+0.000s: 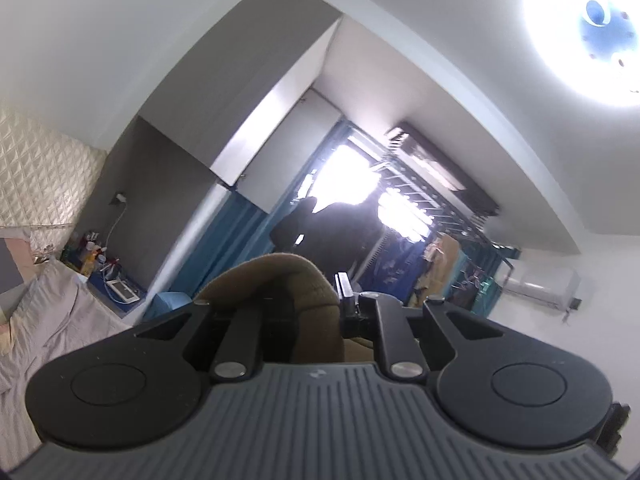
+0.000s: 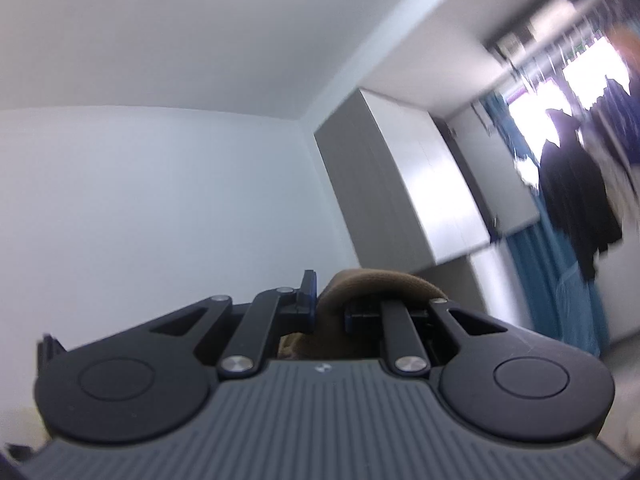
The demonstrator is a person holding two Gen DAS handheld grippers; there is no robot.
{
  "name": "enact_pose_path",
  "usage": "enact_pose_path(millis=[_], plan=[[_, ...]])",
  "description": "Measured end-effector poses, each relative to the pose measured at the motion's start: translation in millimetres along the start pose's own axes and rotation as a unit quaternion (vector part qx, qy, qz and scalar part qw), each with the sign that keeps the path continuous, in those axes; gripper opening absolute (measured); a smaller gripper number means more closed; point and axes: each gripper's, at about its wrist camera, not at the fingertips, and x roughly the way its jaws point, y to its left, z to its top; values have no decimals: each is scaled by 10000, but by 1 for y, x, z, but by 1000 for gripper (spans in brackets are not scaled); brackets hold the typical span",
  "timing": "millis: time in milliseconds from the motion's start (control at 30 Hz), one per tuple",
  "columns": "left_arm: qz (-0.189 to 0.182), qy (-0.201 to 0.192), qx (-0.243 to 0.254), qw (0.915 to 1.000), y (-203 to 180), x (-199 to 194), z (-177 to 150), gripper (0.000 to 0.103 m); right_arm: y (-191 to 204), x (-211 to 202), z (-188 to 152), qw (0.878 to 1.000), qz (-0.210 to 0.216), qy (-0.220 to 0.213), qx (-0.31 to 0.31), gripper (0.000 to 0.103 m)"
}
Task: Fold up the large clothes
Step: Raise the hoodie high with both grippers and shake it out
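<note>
Closest in, each gripper clamps a fold of the brown garment: left gripper and right gripper both raised, cloth hanging unseen below.

No readable txt, labels, brand names or nos. in either view. Only mark: a tiny pale logo on the grey ribbed housing of the left gripper & of the right gripper, too small to make out.
</note>
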Motion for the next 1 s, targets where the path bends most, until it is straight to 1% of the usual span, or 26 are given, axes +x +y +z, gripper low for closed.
enact_pose_path(millis=[67,100,167,200,267,367,433,500,567,600,700,733,800,900,967,1000], plan=[[223,85,126,9996,4,32,7,19,-9,16,-1,10000,-73,-8,27,15],[306,145,181,9993,11,50,3,19,-18,26,-6,9998,-161,38,62,15],[501,351,267,9978,31,91,-13,19,-41,43,-23,9989,-391,204,140,15],[619,489,291,9965,46,115,-25,19,-60,54,-38,9978,-516,333,239,15],[787,721,281,9939,84,160,-64,19,-98,68,-76,9945,-727,610,437,15],[996,893,-190,9908,151,225,-122,19,-156,96,-136,9891,-992,981,476,15],[1140,943,-45,9890,190,274,-158,19,-200,118,-181,9849,-1186,1149,515,15],[1305,1078,-10,9856,231,320,-196,19,-241,143,-221,9786,-1394,1347,685,15],[1487,1333,-77,9798,277,367,-232,19,-289,172,-268,9713,-1611,1557,796,14],[1594,1519,-78,9754,301,393,-250,19,-310,189,-288,9672,-1712,1673,848,14],[1817,1850,-51,9658,366,451,-305,19,-368,219,-359,9546,-1952,2039,954,13],[1863,1965,-7,9626,386,468,-323,19,-383,233,-375,9515,-2022,2131,910,13],[1947,2163,21,9567,424,493,-361,19,-413,251,-414,9441,-2164,2314,911,13],[2008,2405,-111,9496,474,525,-400,19,-452,270,-465,9321,-2314,2592,1025,13],[2116,2628,-180,9412,500,546,-419,19,-462,276,-489,9252,-2393,2772,997,13],[2192,2765,-224,9354,513,557,-429,19,-472,280,-503,9212,-2425,2859,1039,13]])
